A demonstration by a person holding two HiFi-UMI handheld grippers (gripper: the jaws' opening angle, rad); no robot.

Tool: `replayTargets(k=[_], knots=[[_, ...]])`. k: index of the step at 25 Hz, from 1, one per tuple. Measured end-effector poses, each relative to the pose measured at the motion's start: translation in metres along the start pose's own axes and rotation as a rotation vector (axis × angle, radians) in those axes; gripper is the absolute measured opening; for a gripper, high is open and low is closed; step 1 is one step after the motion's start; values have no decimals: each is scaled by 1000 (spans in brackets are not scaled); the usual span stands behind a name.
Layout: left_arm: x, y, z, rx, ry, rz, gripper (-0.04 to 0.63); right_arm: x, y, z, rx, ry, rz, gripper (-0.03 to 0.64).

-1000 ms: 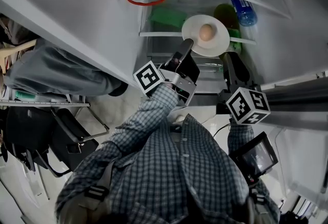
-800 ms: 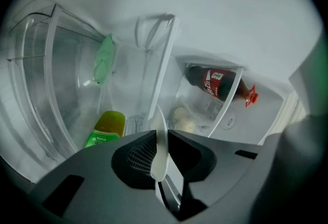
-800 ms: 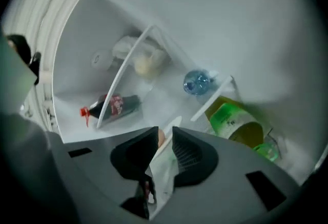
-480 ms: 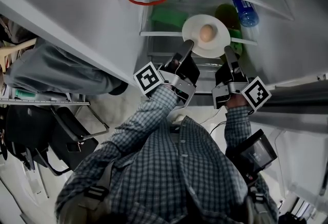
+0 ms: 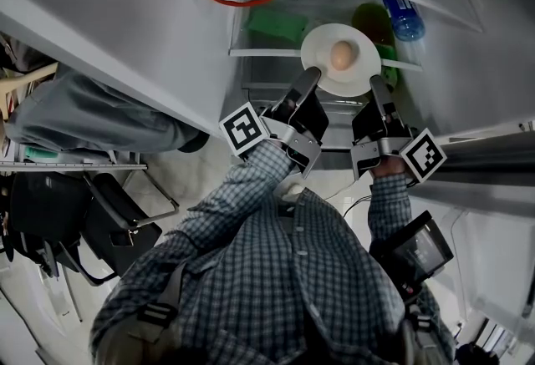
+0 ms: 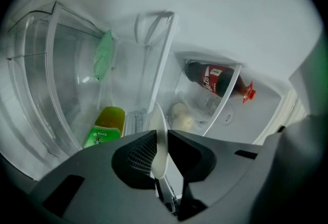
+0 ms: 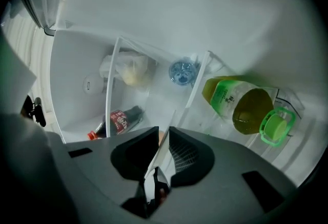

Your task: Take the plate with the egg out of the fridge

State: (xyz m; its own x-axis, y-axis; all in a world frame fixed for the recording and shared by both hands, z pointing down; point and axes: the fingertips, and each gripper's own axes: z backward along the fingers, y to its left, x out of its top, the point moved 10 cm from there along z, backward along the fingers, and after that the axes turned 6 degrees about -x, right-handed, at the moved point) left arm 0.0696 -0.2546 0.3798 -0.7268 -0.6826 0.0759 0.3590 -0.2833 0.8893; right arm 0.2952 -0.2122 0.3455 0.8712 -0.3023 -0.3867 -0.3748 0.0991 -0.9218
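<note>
Head view, looking down into an open fridge (image 5: 167,12). The white round plate (image 5: 322,69) carrying the pale brown egg (image 5: 340,56) sits at the front edge of a glass fridge shelf (image 5: 259,55), toward that edge's right end; whether it rests on the shelf or is lifted clear cannot be told. The left gripper (image 5: 308,78) grips the plate's near left rim, and the right gripper (image 5: 376,83) grips its near right rim. In the left gripper view the two dark jaws stand almost together, with the plate's thin rim pinched edge-on between them. In the right gripper view the jaws are likewise drawn in to a narrow slot, the rim running through it and a sliver of the egg showing just behind. Sleeves of a checked shirt (image 5: 251,213) lead back from both grippers. Behind the plate, toward the shelf's right end, lies a green-capped bottle of yellow-green drink (image 7: 241,107). A folded green packet (image 5: 274,25) lies at the shelf's left. A clear bottle with a blue cap (image 5: 397,11) lies on the shelf above. A dark cola bottle with a red cap (image 6: 215,80) lies in a clear compartment.
</note>
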Motion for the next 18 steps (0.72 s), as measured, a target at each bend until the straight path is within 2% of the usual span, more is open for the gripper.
replayTargets(k=[12,18], knots=[[4,-4,-6,-6,11,41,74,3,11,-1,-7,-16,43,67],[-14,-19,33,-11,60,64,74,-28,22,43,-19,-47,62,67]])
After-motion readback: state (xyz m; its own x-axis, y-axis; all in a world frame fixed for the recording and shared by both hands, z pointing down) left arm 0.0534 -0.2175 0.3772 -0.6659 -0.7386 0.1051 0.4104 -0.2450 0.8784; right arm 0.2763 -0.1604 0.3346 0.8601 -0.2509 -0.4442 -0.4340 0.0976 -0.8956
